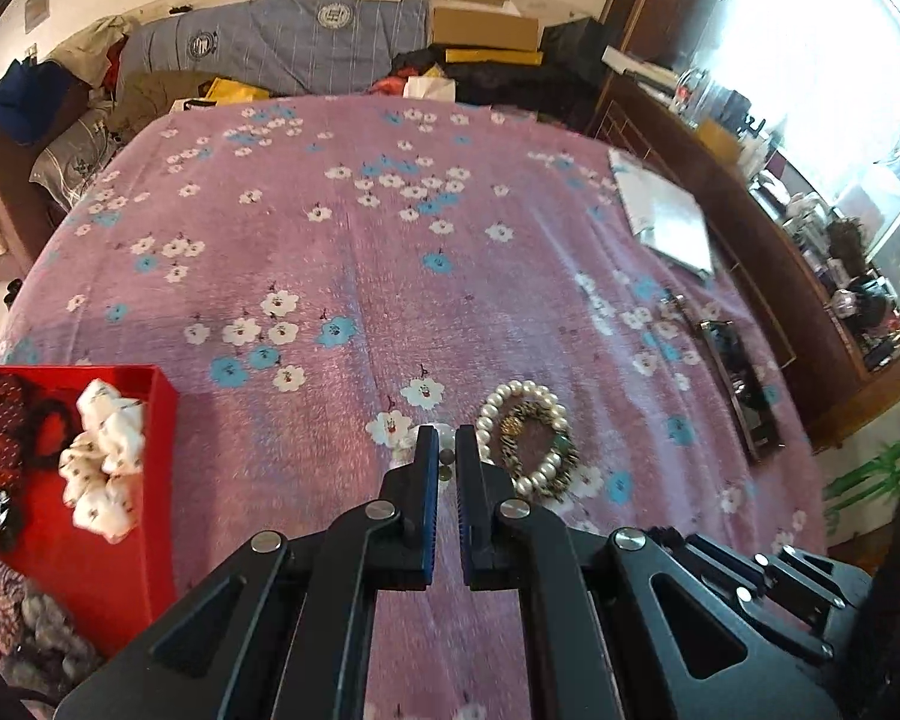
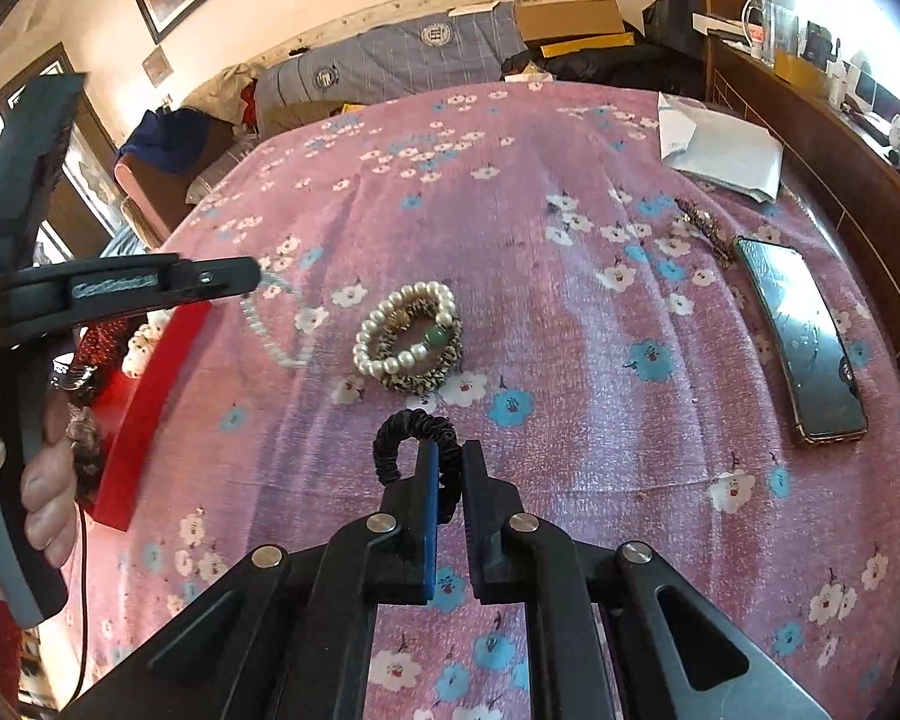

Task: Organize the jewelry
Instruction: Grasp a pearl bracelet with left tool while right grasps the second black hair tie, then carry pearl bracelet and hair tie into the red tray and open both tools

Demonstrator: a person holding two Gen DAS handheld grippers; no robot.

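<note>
My left gripper [image 1: 446, 441] is shut on a pale clear-bead bracelet [image 2: 273, 333], which hangs from its tip above the pink floral bedspread [image 1: 390, 252]. The left gripper also shows at the left of the right wrist view [image 2: 252, 276]. My right gripper [image 2: 448, 456] is shut on a black scrunchie [image 2: 399, 435] and holds it over the bedspread. A pearl bracelet [image 1: 525, 438] lies stacked with a leopard-print scrunchie [image 2: 417, 381] just beyond both grippers. A red box [image 1: 108, 510] at the left holds a white floral scrunchie [image 1: 105, 462] and other hair ties.
A phone [image 2: 801, 336] lies at the right of the bed, with a small gold hair clip [image 2: 705, 228] beside it. White paper [image 2: 720, 150] lies at the far right. A wooden shelf [image 1: 780, 252] runs along the right side. Bedding and boxes are piled behind.
</note>
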